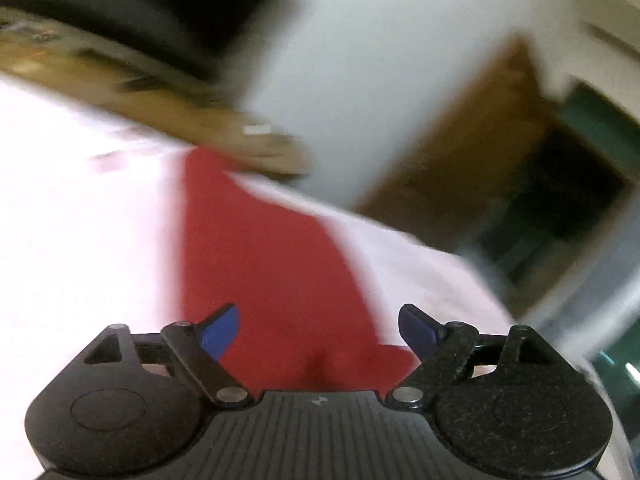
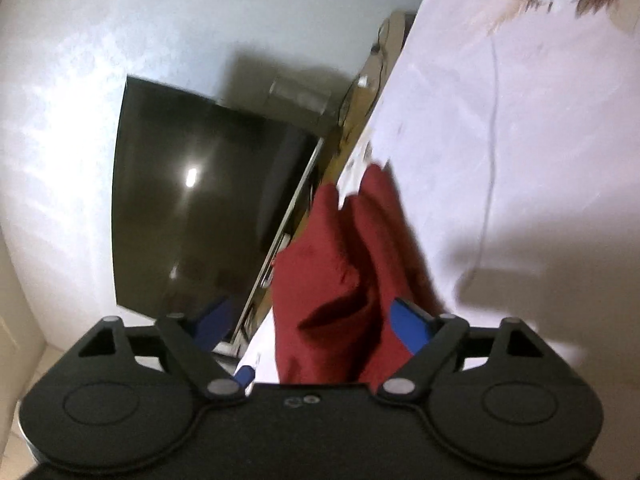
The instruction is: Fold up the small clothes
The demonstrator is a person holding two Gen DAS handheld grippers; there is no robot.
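Observation:
A small dark red garment [image 1: 264,264] lies on a pale pink bedsheet [image 1: 80,220]. In the left wrist view it stretches away from the gripper toward the far edge of the bed. My left gripper [image 1: 318,326] is open, its blue pads [image 1: 220,330] spread wide just above the near end of the cloth. In the right wrist view the red garment [image 2: 344,276] is bunched with folds and runs between the blue pads [image 2: 410,324]. My right gripper [image 2: 312,326] is open over it. Both views are tilted and blurred.
A wooden bed edge [image 1: 160,96] runs behind the sheet. A brown door [image 1: 480,140] and white wall [image 1: 360,60] lie beyond. A dark TV screen [image 2: 200,200] stands at the left of the right wrist view. The floral sheet [image 2: 520,140] fills its right side.

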